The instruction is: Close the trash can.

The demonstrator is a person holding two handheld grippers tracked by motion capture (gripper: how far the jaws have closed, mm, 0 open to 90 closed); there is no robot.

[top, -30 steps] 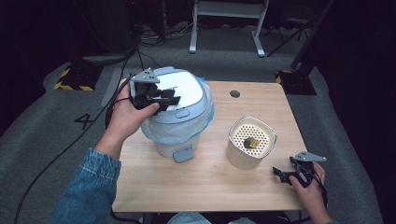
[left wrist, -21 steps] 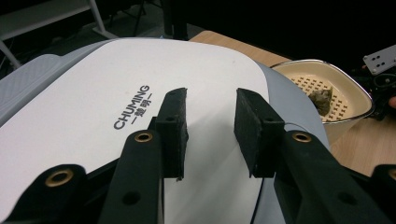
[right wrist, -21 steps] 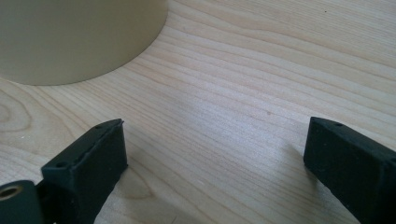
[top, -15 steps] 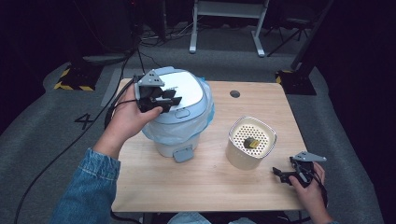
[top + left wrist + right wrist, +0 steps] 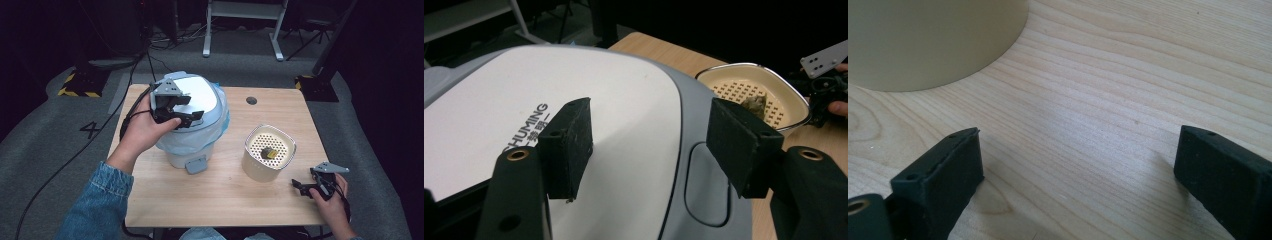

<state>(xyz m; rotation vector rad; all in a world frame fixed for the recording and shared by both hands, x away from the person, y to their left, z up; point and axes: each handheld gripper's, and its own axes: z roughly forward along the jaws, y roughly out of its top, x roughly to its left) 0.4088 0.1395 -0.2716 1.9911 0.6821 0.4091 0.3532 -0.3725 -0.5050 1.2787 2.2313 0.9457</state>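
Left gripper (image 5: 186, 111) just spread over bin lid (image 5: 200, 97) | strainer cup (image 5: 269, 159): small scrap (image 5: 270, 153)

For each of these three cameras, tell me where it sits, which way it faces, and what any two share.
High view: above the person's side, facing forward and down on the table; both forearms, left gripper, right gripper.
Left gripper view: atop the left gripper, over the bin lid; open jaws.
Right gripper view: low, along open jaws, right gripper above tabletop.
Shared: all three show the cream strainer pot.

One bin (image 5: 192, 125), one strainer cup (image 5: 269, 152).
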